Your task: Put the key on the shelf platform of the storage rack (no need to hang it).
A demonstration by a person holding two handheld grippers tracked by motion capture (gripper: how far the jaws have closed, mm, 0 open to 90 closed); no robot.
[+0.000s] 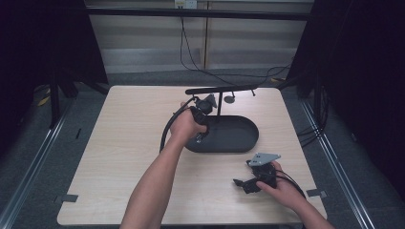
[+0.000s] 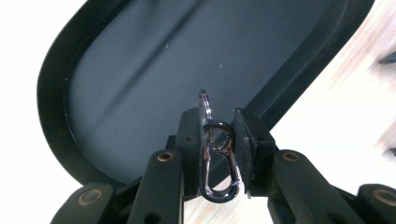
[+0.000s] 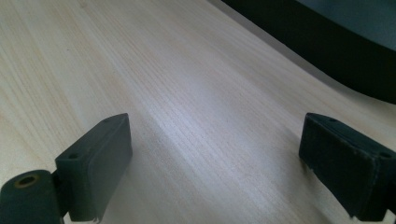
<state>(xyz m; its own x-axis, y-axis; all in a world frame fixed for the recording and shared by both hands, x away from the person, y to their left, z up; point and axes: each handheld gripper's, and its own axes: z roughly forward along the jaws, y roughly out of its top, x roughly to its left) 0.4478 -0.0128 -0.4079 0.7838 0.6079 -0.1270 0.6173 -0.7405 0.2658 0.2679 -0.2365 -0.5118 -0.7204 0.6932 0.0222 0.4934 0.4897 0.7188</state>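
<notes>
So, left to right across the high view: the person's left forearm runs up from the bottom edge to the left gripper (image 1: 203, 112), held over the near-left end of the black oval tray (image 1: 241, 143) at mid-table. From up there its jaws are hidden behind the hand, so what they carry can't be read. The left gripper view fills that in: the two black pads are pinching a small silver carabiner clip (image 2: 218, 161) between them, clip standing upright, its top loop poking just above the pads, its bottom curve hanging below. Behind the clip is the tray's dark floor (image 2: 154, 74), with light wood to the right.

Behind the tray stands a thin black stand (image 1: 220, 90) with a crossbar. The gripper views don't catch it.

Further right, near the table's (image 1: 124, 138) front-right corner, the right gripper (image 1: 248, 183) sits low over the wood, grey plate on top, well apart from the tray. The right gripper view shows its jaws spread wide with bare wood grain (image 3: 196, 116) between them, and the tray's rim (image 3: 327, 51) crossing the upper right.
</notes>
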